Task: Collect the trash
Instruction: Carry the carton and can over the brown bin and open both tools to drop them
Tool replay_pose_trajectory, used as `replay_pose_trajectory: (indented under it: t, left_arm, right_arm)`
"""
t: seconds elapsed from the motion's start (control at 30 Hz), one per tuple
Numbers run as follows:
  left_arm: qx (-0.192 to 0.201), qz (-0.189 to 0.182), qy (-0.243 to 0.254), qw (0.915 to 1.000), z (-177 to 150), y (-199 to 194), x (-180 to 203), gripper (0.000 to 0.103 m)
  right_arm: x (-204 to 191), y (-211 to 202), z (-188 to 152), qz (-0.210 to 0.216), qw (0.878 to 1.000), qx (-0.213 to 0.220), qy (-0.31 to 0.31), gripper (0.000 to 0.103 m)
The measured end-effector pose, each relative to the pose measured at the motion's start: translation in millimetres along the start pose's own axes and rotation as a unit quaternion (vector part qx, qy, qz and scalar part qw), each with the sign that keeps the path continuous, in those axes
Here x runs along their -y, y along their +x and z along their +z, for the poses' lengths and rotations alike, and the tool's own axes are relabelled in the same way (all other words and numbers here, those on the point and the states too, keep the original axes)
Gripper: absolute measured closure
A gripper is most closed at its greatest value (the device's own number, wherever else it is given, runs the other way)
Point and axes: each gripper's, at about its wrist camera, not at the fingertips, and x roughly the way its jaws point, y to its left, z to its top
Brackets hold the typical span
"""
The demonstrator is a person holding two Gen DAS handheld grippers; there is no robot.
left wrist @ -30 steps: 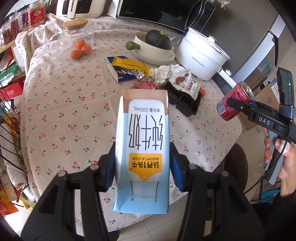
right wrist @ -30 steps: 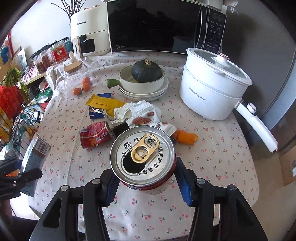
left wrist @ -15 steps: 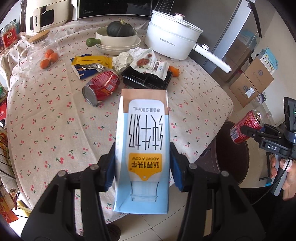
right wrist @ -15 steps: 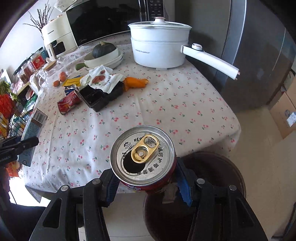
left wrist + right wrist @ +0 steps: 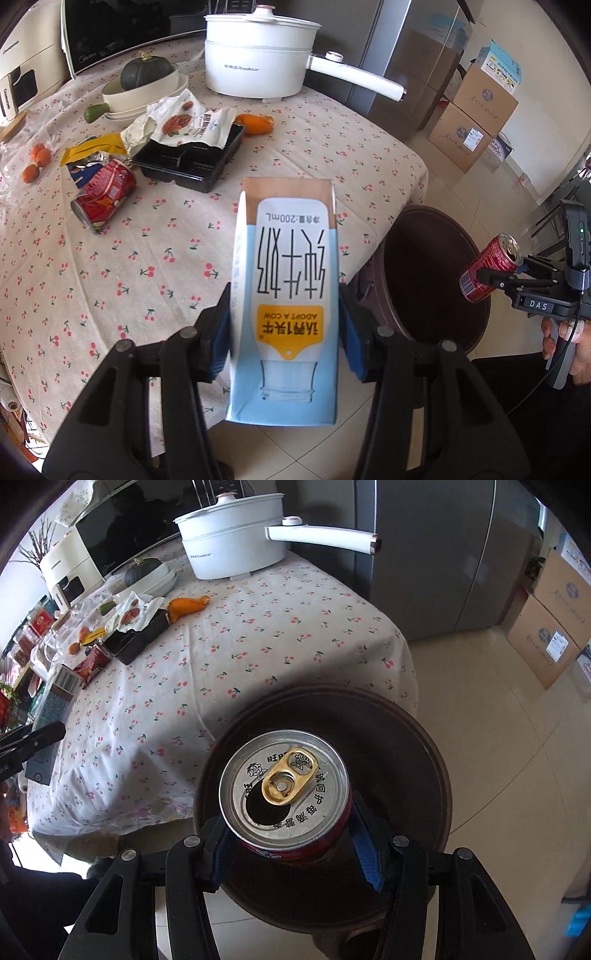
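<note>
The left gripper (image 5: 284, 332) is holding a blue-and-white milk carton (image 5: 286, 295) in the lower middle of the left wrist view, its blue-padded fingers (image 5: 221, 334) pressing on both sides of the carton. The carton is hanging over the edge of the desk (image 5: 147, 240), which is wearing a cherry-print cloth, with a dark round bin (image 5: 436, 280) showing just to its right on the tiled floor.

The right gripper (image 5: 291, 834) is clamping a red drink can (image 5: 284, 794), its fingers (image 5: 364, 843) closed on the can's sides, the opened silver top with its gold tab facing the camera. In the right wrist view the can is sitting in the lower middle of the frame, directly over the bin's (image 5: 424, 768) dark mouth. The same can (image 5: 489, 269) is appearing at the right edge of the left wrist view, gripped above the bin's right rim.

Still lying on the desk, at the upper left of the left wrist view, are a second red can (image 5: 105, 195) on its side, a black plastic tray (image 5: 188, 160), a crumpled snack wrapper (image 5: 184, 123), a yellow wrapper (image 5: 92, 147) and an orange piece (image 5: 255, 123). Behind them a white electric pot (image 5: 258, 55) is standing beside a bowl holding a dark green squash (image 5: 146, 74).
</note>
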Motion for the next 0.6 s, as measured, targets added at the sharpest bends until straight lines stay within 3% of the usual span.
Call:
replay_pose_trajectory:
  t: [0.33, 0.6]
  left_arm:
    - [-0.04, -0.046, 0.063, 0.9962, -6, 44, 76, 0.05]
    - [-0.057, -0.089, 0.111, 0.9881, 0, 78, 134, 0.05]
  right_arm:
    - [62, -1, -30, 0.005, 0.998, -0.004, 0.058, 0.046]
    - [81, -2, -39, 0.007, 0.997, -0.002, 0.073, 0.046]
